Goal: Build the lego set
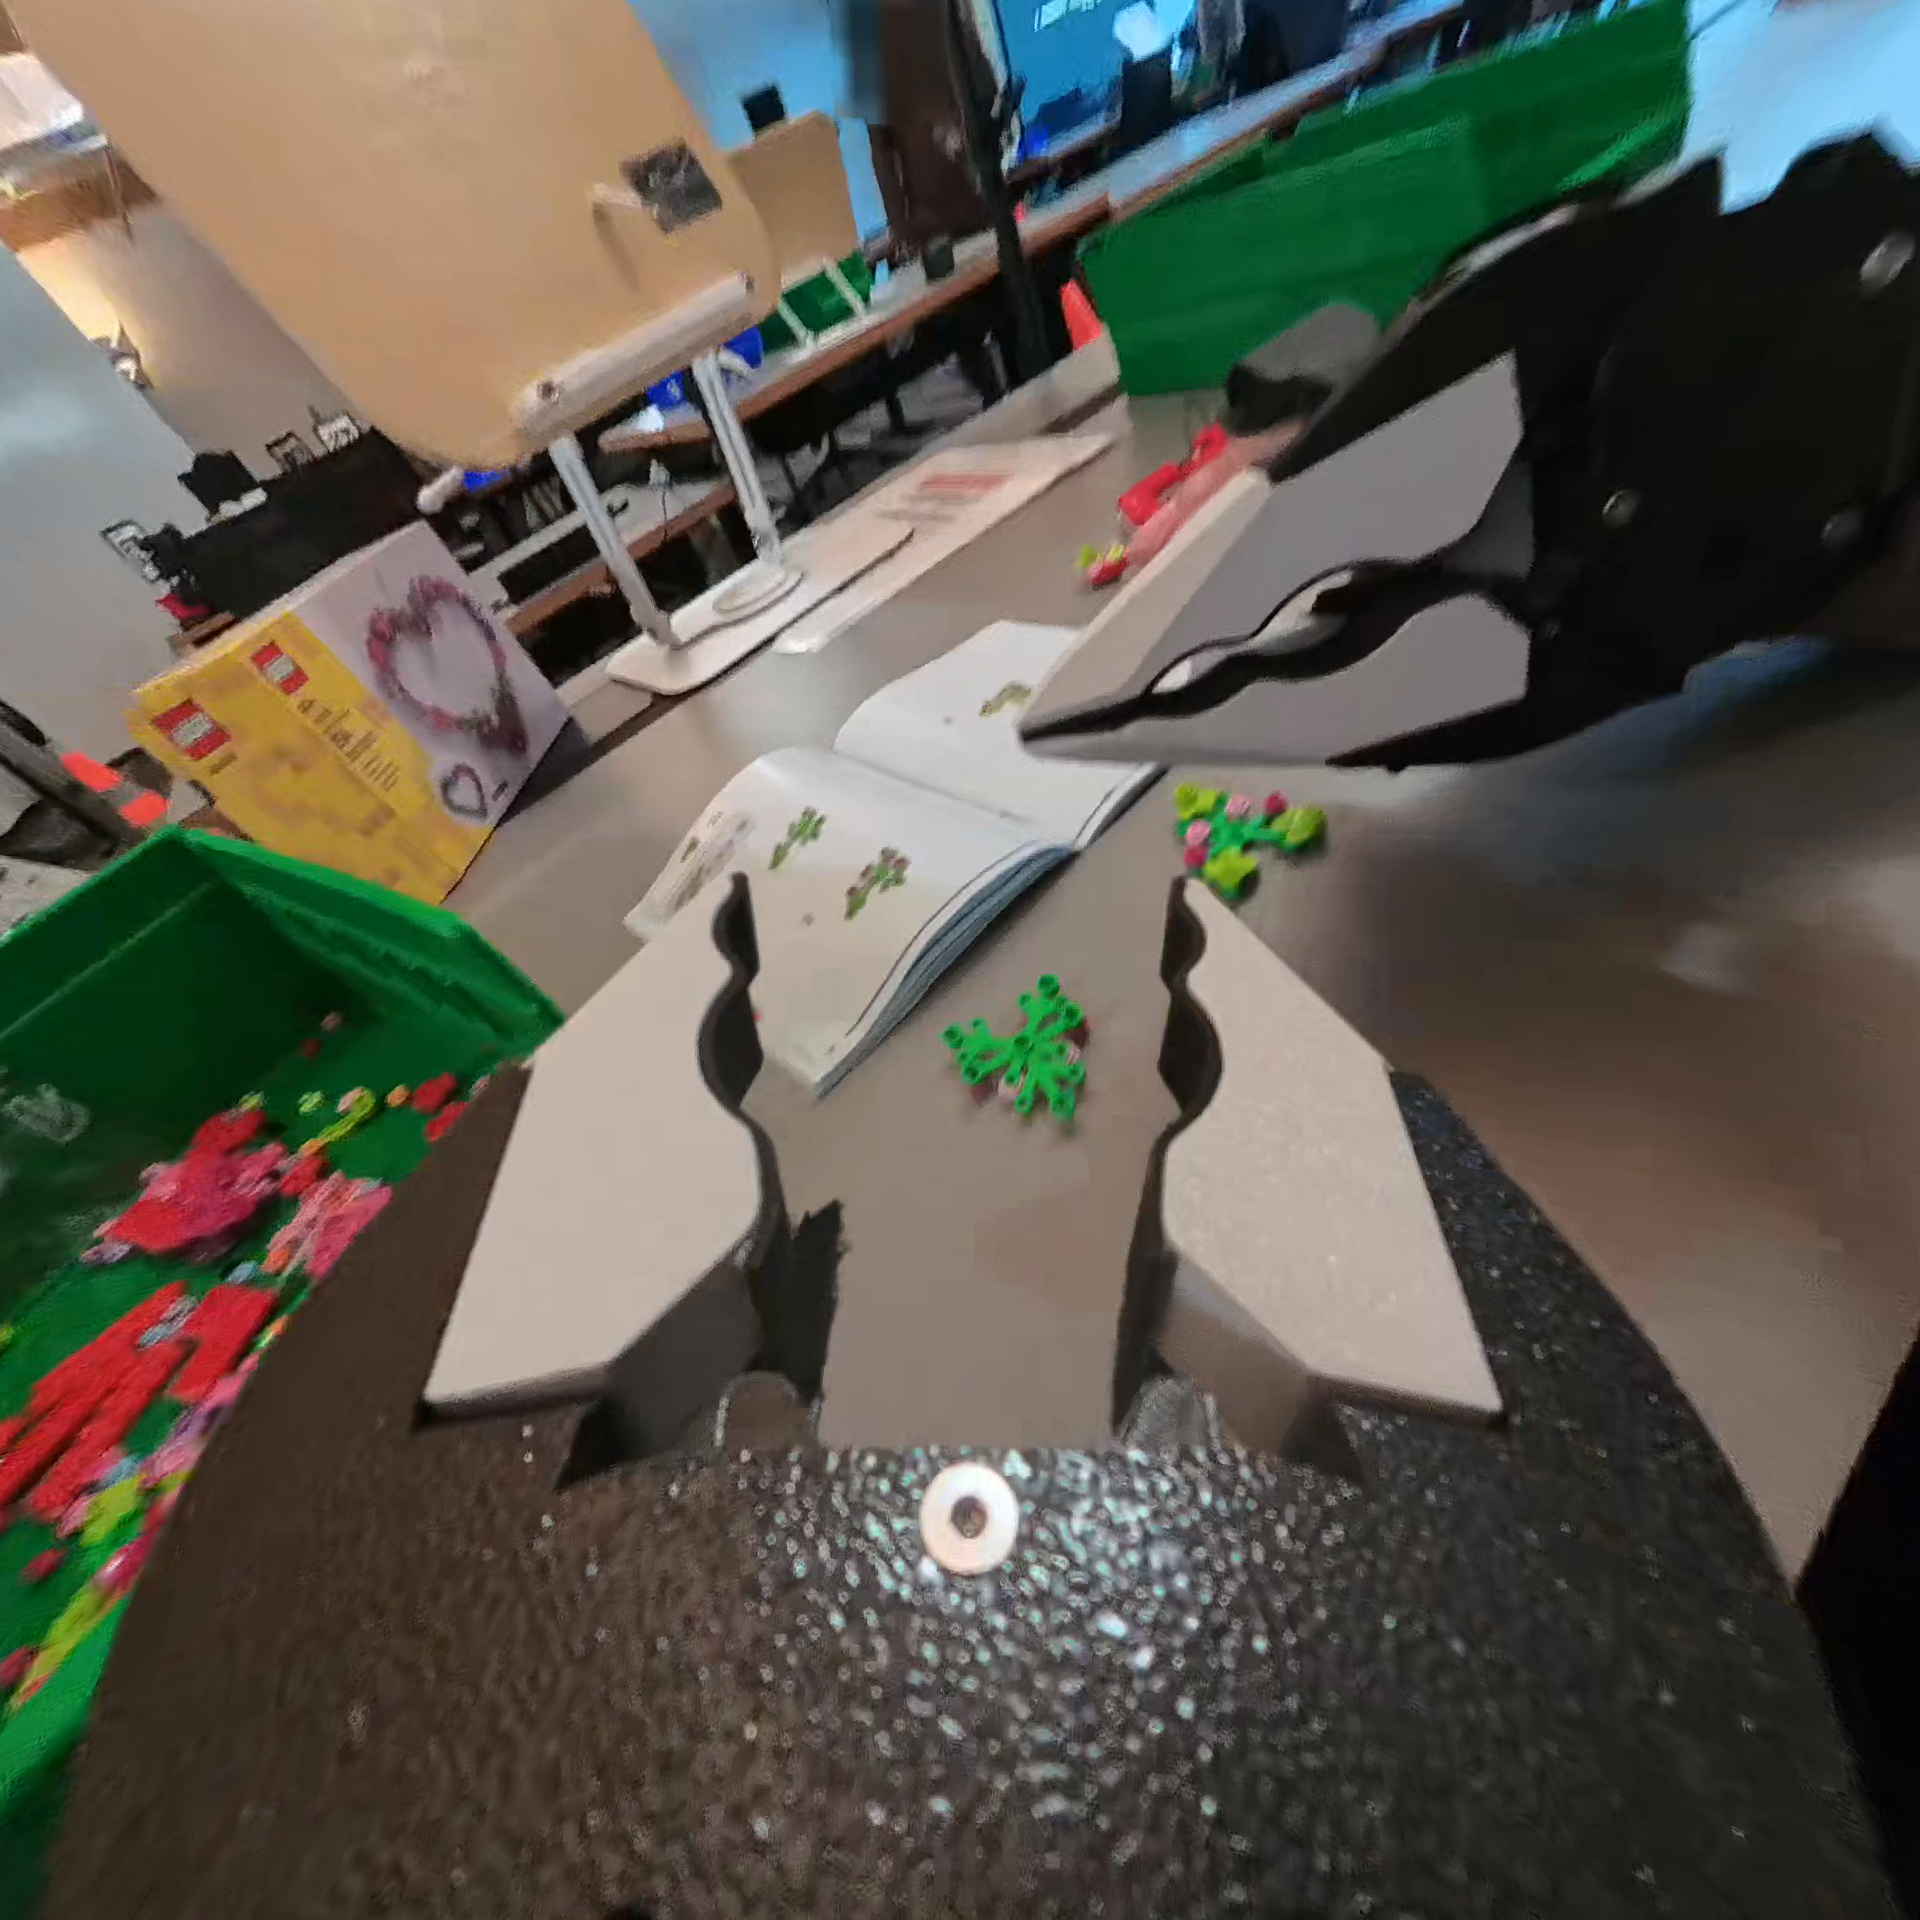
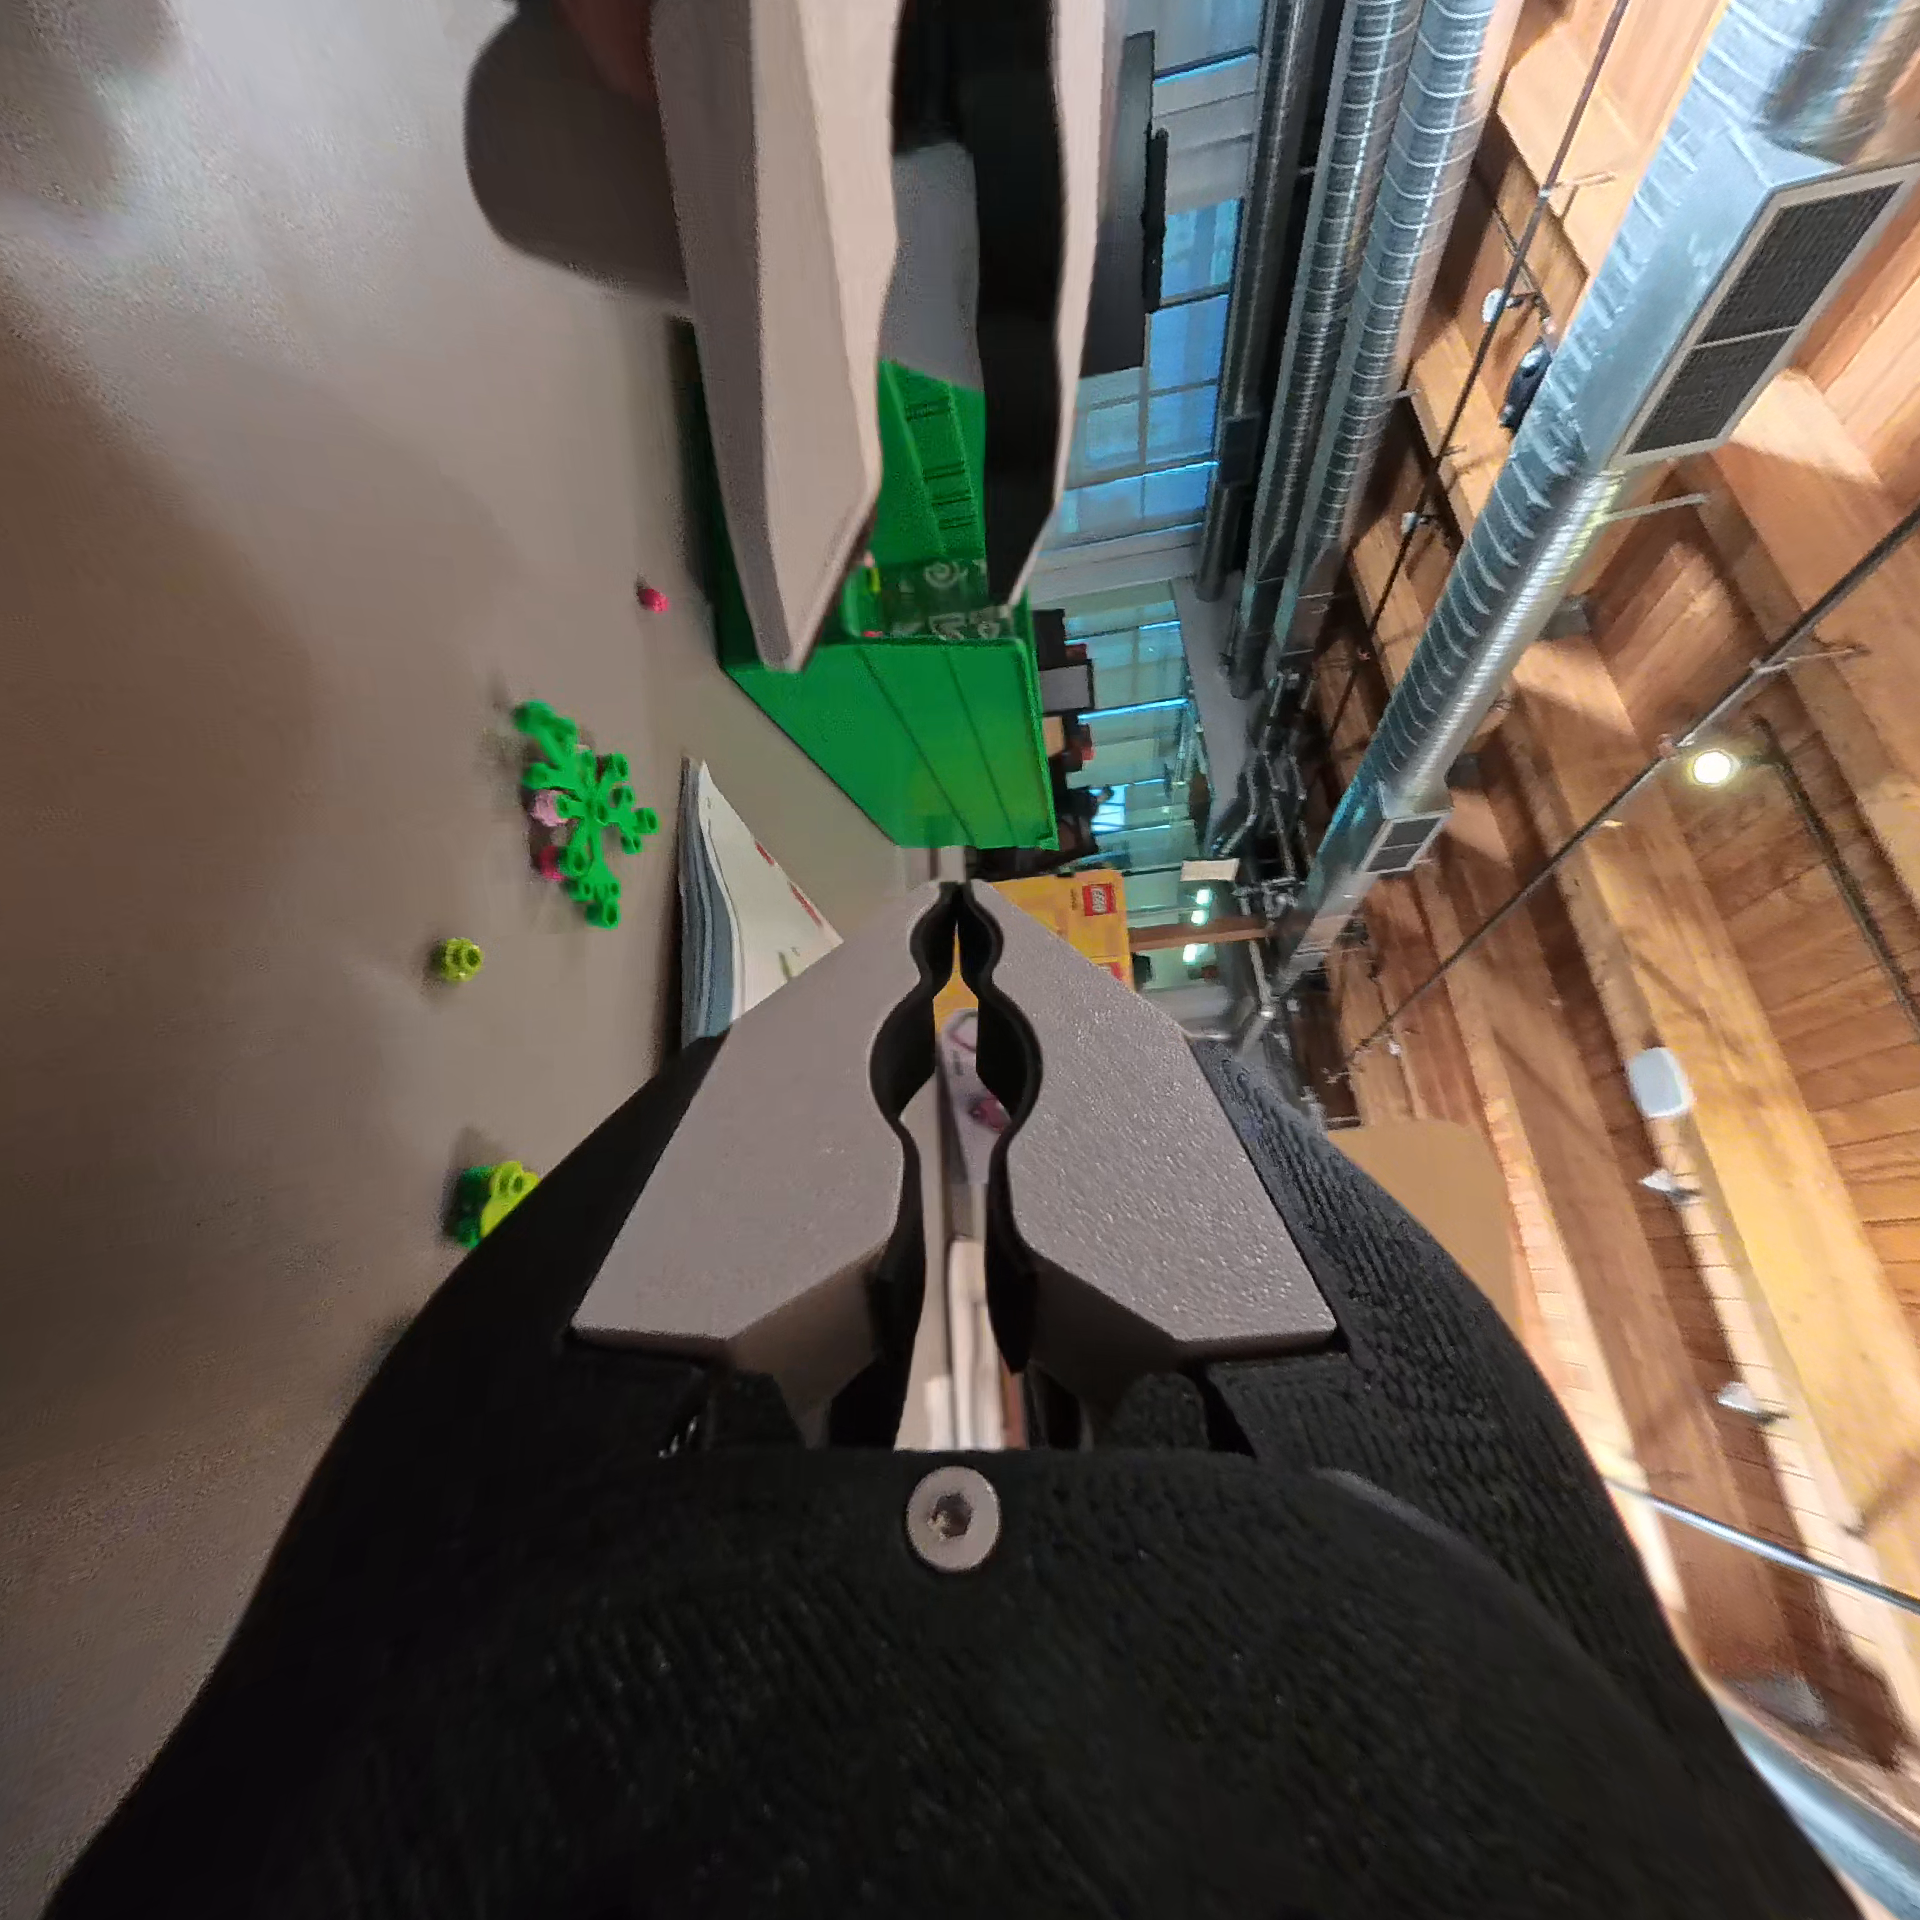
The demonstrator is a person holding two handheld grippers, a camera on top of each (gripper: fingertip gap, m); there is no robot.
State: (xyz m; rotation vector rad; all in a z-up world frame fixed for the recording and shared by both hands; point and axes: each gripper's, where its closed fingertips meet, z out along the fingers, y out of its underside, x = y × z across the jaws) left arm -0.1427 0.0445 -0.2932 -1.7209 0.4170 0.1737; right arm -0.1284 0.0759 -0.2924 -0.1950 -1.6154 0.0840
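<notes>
Lying grey and wide under everything, table (image 1: 1455,1039). Sitting at its left edge, green bin (image 1: 208,966) holding red and pink bricks (image 1: 156,1351). Standing behind the bin, yellow box (image 1: 343,727). Lying open mid-table, booklet (image 1: 883,894). Hovering low over the table with fingers spread wide apart and gripping nothing, left gripper (image 1: 961,935). Reaching in from the right, turned on its side above the booklet, right gripper (image 1: 1039,727), tips pressed together with nothing seen between them. Resting on the table just right of the booklet, framed between the left fingers though farther off, green leaf piece (image 1: 1023,1049). Lying farther back right, small leaf-and-flower cluster (image 1: 1247,831). Sitting alone on the table, lime stud (image 2: 459,956).
</notes>
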